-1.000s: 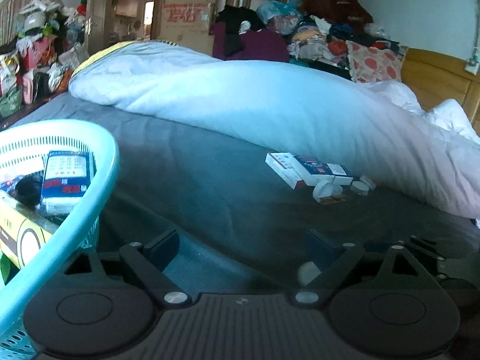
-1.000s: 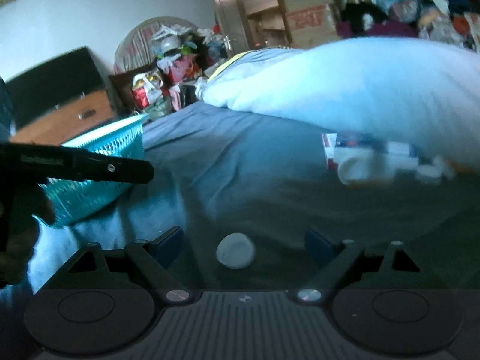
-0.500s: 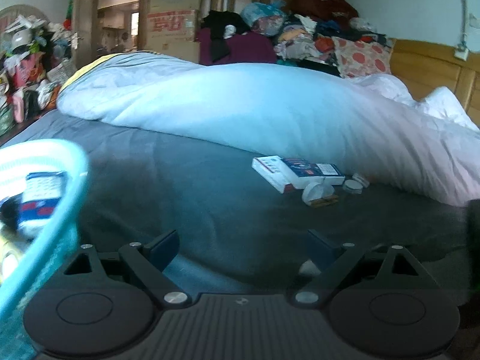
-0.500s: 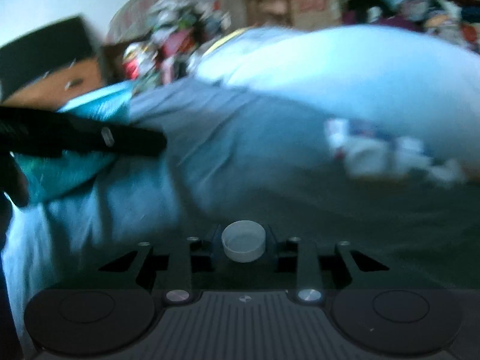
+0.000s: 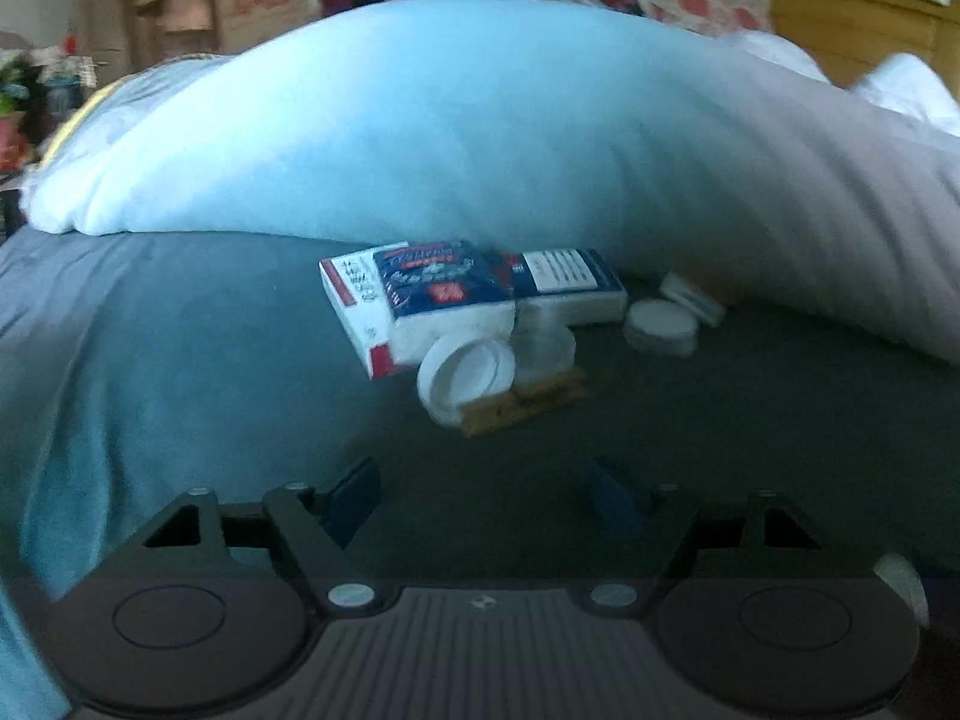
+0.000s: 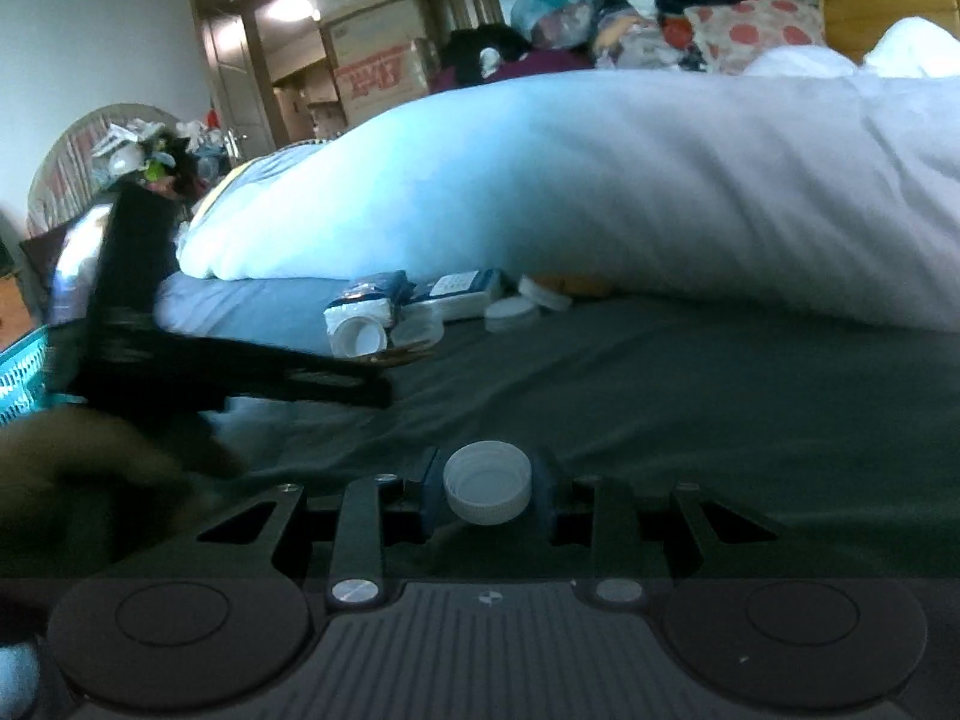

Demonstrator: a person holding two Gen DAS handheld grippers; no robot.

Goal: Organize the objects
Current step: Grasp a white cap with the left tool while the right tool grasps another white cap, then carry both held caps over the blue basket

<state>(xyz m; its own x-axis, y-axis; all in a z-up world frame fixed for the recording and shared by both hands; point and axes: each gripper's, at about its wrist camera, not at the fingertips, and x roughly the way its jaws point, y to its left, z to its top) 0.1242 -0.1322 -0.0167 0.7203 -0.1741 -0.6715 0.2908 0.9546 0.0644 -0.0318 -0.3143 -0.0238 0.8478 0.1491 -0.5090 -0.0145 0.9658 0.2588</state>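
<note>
Right wrist view: your right gripper (image 6: 487, 483) is pressed in on a white bottle cap (image 6: 487, 482); the blue pads touch its two sides and its hollow side faces up.
Cap's place: it sits above the grey bedsheet (image 6: 690, 408), well short of the box pile (image 6: 420, 297) at the foot of the white duvet (image 6: 600, 180).
Left gripper, seen from the right: your left gripper (image 6: 360, 381) reaches in from the left edge as a dark, blurred bar, its tip just in front of the box pile. Your hand (image 6: 78, 456) below it is a dim blur.
Basket: only this view shows the teal basket (image 6: 21, 372), at the left edge behind your left gripper.
Left wrist view: your left gripper (image 5: 486, 501) has its jaws wide apart but closing, with only bedsheet (image 5: 180, 360) between the blue pads (image 5: 351, 501).
Pose: both tools tilt down toward the bed.
Box pile close up: the medicine boxes (image 5: 420, 300) lie against the duvet (image 5: 480, 138), ahead of your left gripper and apart from it. An open white bottle (image 5: 465, 375) lies on its side in front of them, touching a tan strip (image 5: 522, 405). Two white lids (image 5: 660, 324) rest just right of the boxes.
Only in this view: the print on the boxes, though too blurred to read.
</note>
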